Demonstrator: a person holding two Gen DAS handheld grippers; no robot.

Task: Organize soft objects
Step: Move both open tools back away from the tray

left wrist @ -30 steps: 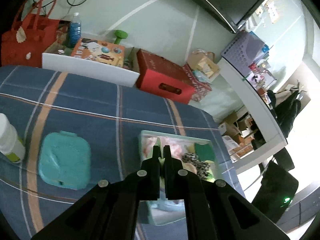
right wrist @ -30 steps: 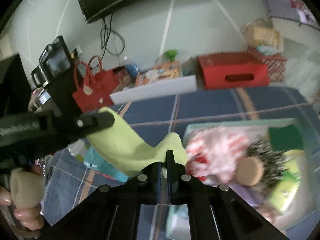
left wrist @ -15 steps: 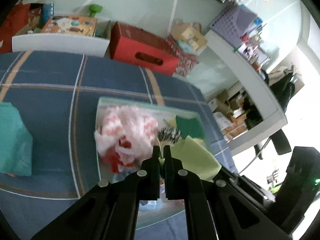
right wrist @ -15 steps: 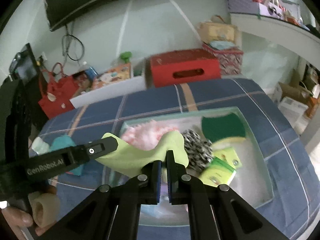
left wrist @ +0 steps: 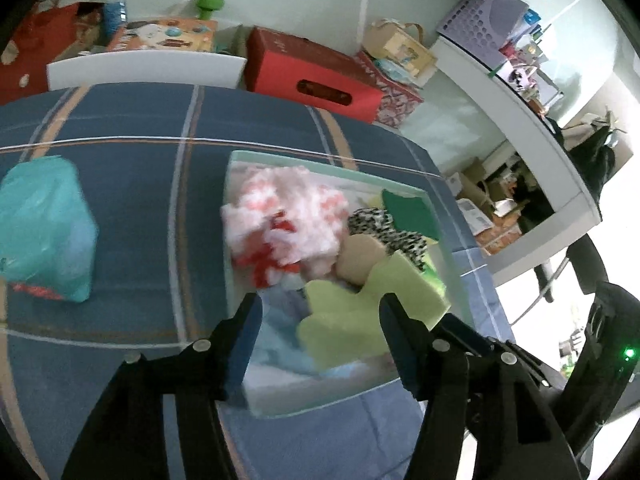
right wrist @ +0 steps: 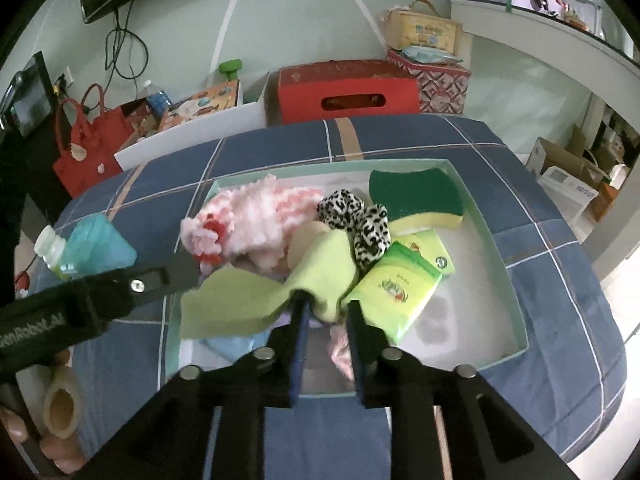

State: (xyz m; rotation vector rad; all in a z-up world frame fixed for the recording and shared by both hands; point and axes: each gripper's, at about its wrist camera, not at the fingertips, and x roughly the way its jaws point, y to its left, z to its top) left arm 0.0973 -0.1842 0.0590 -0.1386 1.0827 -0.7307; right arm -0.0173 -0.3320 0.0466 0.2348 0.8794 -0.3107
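Blue plaid bedcover [right wrist: 400, 136] carries a pale-green shallow box [right wrist: 516, 304]. Ahead of both tools, a lime-green cloth [right wrist: 248, 300] lies inside; left gripper [left wrist: 320, 312] gapes wide, right gripper [right wrist: 326, 308] stands narrowly parted around its fold.

Pale green wall [right wrist: 304, 20], white shelf [left wrist: 520, 108]

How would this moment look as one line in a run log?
left gripper: open | right gripper: open | green cloth: lying in tray | step: release
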